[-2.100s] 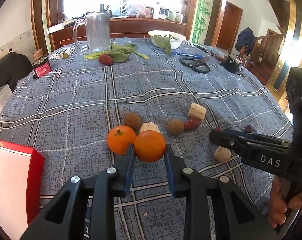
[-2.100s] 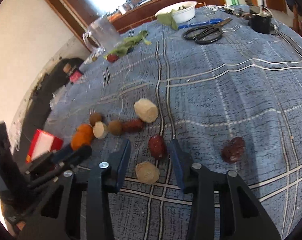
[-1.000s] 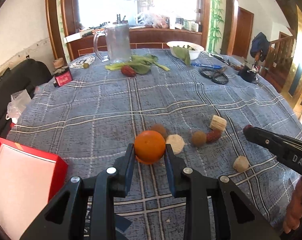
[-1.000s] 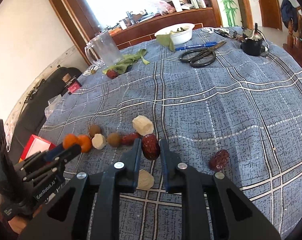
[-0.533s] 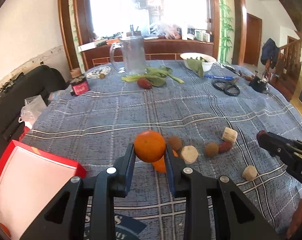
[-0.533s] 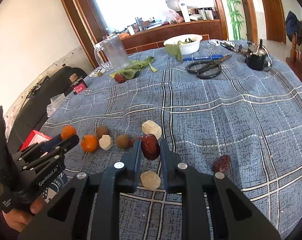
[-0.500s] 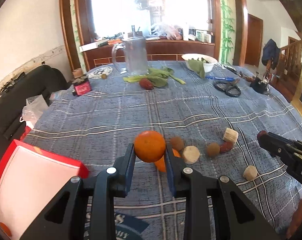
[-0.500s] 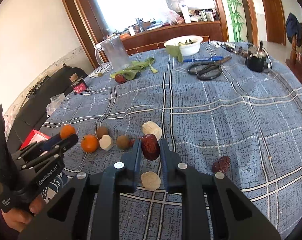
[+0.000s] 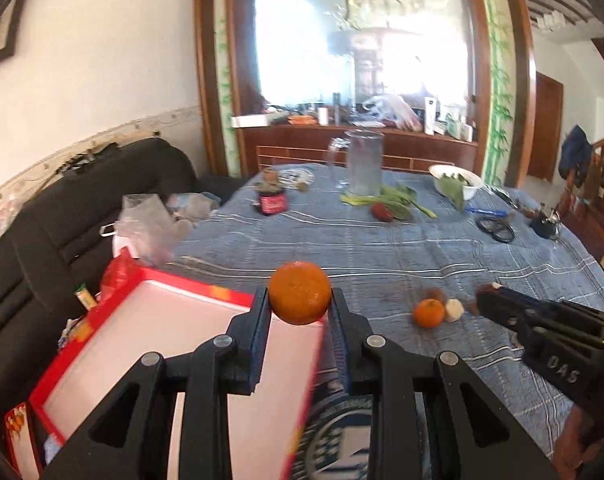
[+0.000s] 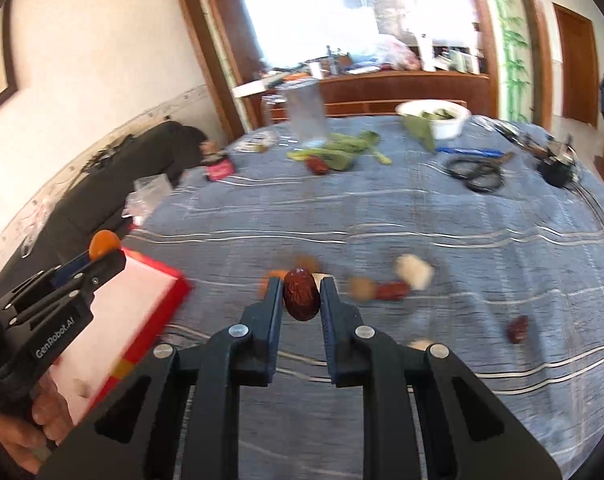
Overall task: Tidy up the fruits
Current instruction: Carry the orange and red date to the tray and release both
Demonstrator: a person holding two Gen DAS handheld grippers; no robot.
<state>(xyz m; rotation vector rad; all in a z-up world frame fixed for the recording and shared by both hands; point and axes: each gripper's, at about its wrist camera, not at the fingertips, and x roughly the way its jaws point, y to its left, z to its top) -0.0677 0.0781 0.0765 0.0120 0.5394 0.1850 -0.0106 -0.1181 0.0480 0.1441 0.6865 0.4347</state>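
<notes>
**Tangerine and red date held above the table**

A tangerine is pinched between the two fingers of the left gripper, sitting at the fingertips with most of its round body showing above them. It is carried in the air over the far right corner of a red box with a pale pink inside, which lies at the left end of the blue checked tablecloth. In the right wrist view the same gripper is seen from the side, level over the box, the person's hand wrapped around its handle.

A red date is clamped upright between the narrowly spaced fingers of the right gripper, which is held clear of the cloth and pointed toward the far end of the table. In the left wrist view this gripper reaches in from the right, its tip close to the loose fruit.

On the cloth, a second tangerine lies just beside a pale fruit piece, with a brown longan behind them. Another date, a larger pale piece and a lone date lie further right, blurred. Scissors, a glass pitcher and a white bowl stand well apart at the far end.
</notes>
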